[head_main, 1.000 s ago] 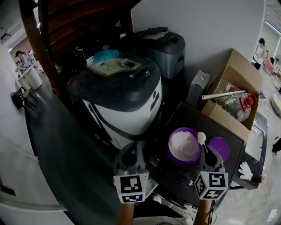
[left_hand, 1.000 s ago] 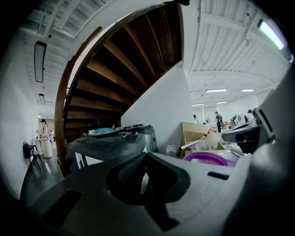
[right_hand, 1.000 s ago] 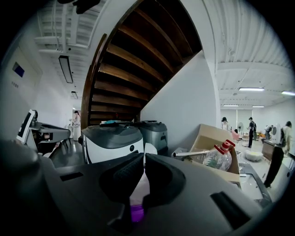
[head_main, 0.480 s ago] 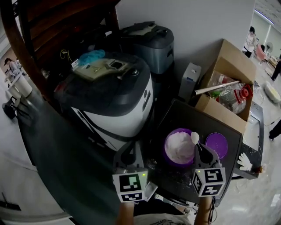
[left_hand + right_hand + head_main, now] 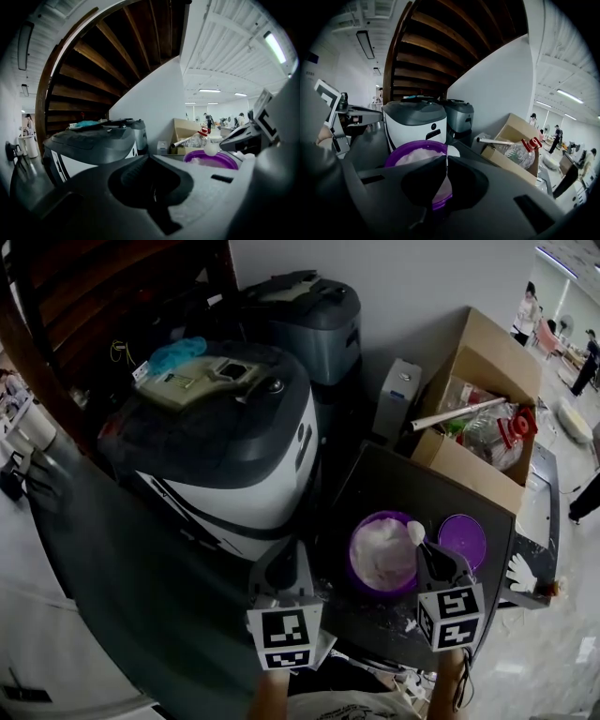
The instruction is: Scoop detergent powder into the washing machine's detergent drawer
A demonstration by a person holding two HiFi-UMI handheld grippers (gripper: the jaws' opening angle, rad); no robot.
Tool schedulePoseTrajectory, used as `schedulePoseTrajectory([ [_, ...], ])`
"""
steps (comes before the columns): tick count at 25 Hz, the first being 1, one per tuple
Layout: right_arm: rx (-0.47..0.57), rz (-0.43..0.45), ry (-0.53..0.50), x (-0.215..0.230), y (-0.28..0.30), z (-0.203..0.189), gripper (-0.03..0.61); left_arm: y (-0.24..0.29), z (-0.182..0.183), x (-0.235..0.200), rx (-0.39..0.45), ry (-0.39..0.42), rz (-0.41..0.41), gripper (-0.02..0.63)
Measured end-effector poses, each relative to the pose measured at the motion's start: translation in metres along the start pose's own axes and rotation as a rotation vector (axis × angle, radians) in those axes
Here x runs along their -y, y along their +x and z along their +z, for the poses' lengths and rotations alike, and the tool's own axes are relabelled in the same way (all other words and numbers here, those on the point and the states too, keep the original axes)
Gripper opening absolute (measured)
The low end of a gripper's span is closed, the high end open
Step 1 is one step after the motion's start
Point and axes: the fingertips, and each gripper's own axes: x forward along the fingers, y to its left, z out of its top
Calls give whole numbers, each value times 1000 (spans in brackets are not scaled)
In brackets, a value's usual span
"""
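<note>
A purple tub (image 5: pixel 382 554) full of white detergent powder stands on a dark table (image 5: pixel 394 479). Its purple lid (image 5: pixel 463 540) lies to its right. My right gripper (image 5: pixel 433 557) is shut on the thin handle of a white spoon (image 5: pixel 415 532), whose bowl hovers at the tub's right rim. In the right gripper view the spoon (image 5: pixel 453 151) sticks out past the shut right gripper (image 5: pixel 446 157) over the tub (image 5: pixel 412 151). My left gripper (image 5: pixel 283 559) hangs shut and empty left of the tub, in front of the white and black washing machine (image 5: pixel 225 451). In its own view the left gripper (image 5: pixel 149 157) holds nothing.
A grey appliance (image 5: pixel 309 320) stands behind the washing machine. An open cardboard box (image 5: pixel 478 399) with a red-capped plastic bottle (image 5: pixel 492 432) sits at the back right, a small white box (image 5: pixel 397 395) beside it. A wooden staircase (image 5: pixel 440 42) rises behind. People stand far off at the right.
The head view has swung, so everything sits a little lower and further left. Both grippers keep nearly the same places by the tub; the spoon's bowl has edged slightly toward the powder.
</note>
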Motion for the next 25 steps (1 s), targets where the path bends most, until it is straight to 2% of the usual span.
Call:
schedulePoseTrajectory([
  [13, -152, -14, -198, -6, 17, -15, 21, 16, -8, 6, -24, 12, -53, 2],
  [18, -197, -11, -215, -8, 23, -20, 21, 19, -10, 6, -28, 16, -59, 2],
  [25, -225, 37, -184, -16, 27, -24, 21, 19, -16, 0, -38, 10, -52, 2],
])
